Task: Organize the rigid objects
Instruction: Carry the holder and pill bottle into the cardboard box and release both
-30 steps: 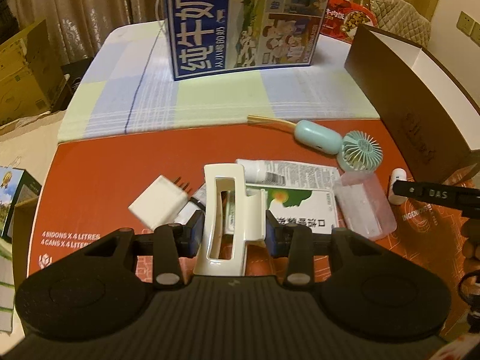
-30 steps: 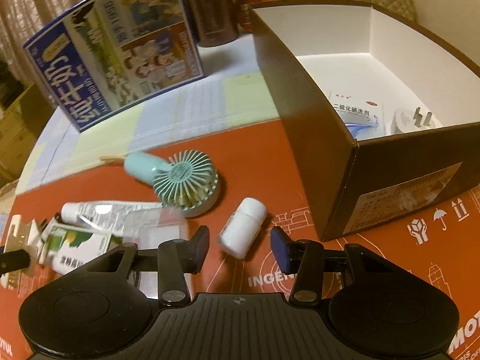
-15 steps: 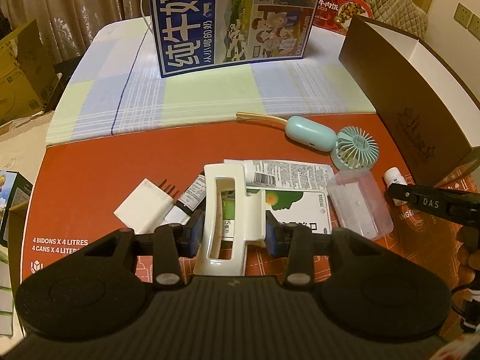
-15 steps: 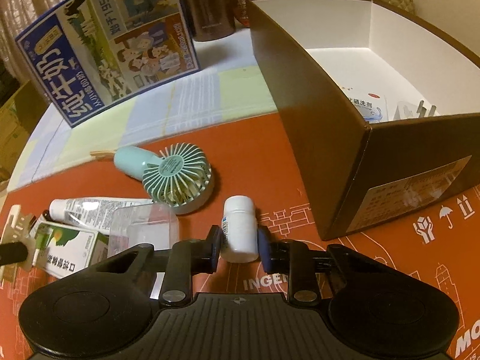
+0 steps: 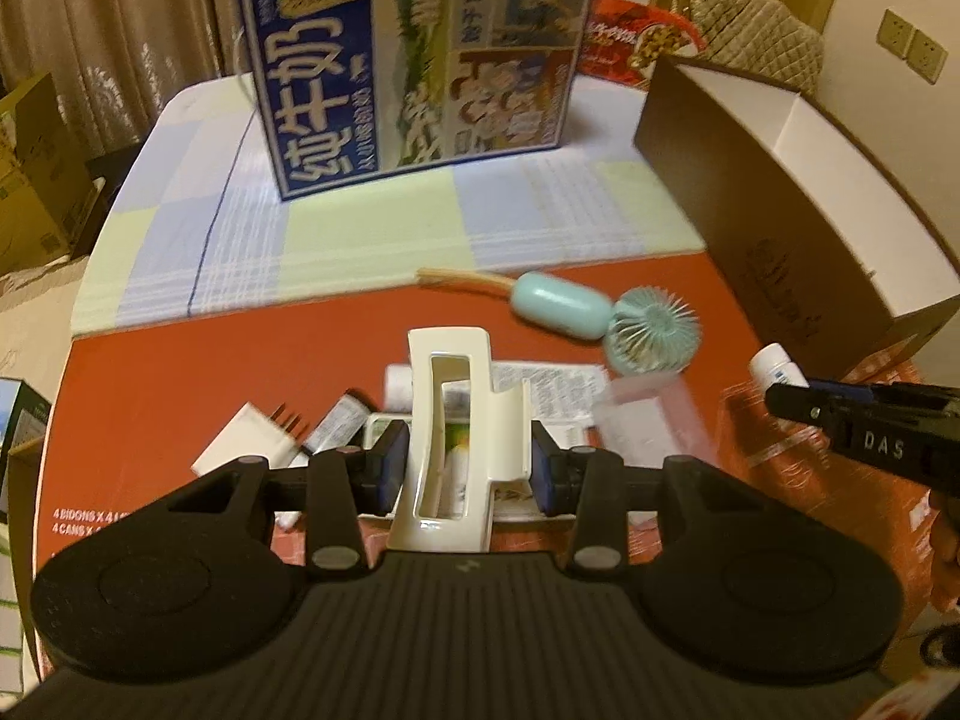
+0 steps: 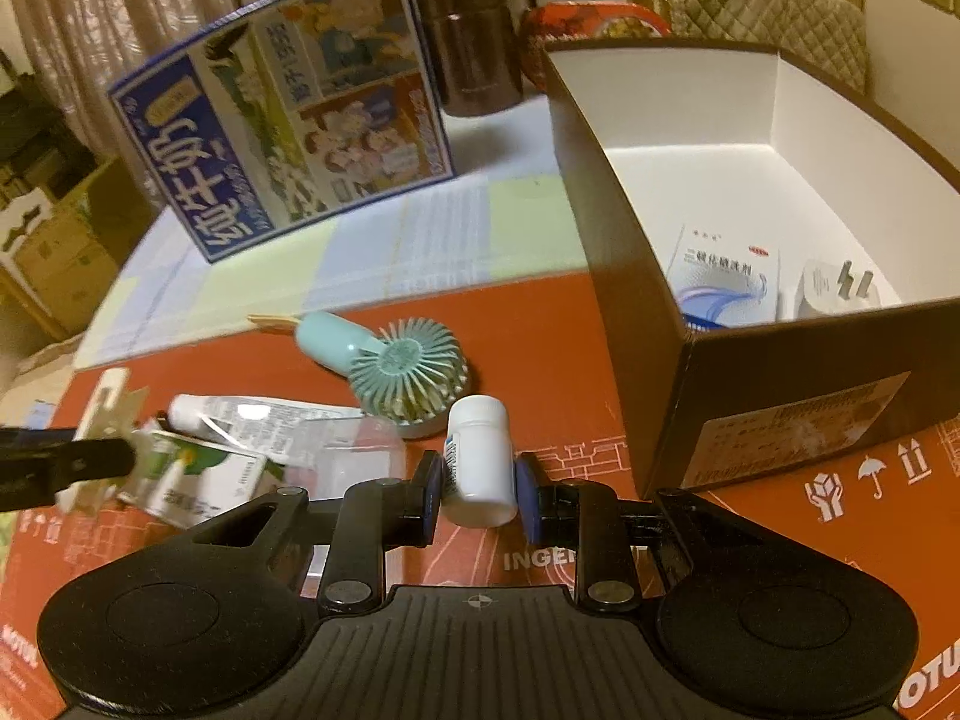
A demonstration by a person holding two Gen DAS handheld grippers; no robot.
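Holding a white pill bottle [image 6: 480, 462] between its pads, the right tool [image 6: 477, 495] is closed on the bottle's lower body, the cap pointing forward and up along the fingers. The brown box [image 6: 774, 396] lies just to the right of the bottle and ahead of it, its open white interior already holding a medicine carton [image 6: 729, 273] and a white plug [image 6: 834, 294]; the near wall stands between bottle and interior, so the coming move likely turns on lifting over that rim. The left tool [image 5: 471, 468] is clamped across a cream hair claw [image 5: 456, 438], whose long axis runs forward, away from the camera. That box sits well to the claw's right, so the right hand is the nearer one. Left of the bottle lie a mint hand fan [image 6: 396, 360], a white tube [image 6: 258, 414], a green-and-white carton [image 6: 198, 480] and what seems a clear plastic case [image 6: 354, 462], blurred. All rest on a red sheet [image 6: 540, 336] over the counter's checked cloth [image 6: 372, 264], with a blue milk carton [image 6: 288, 114] and curtains beyond.
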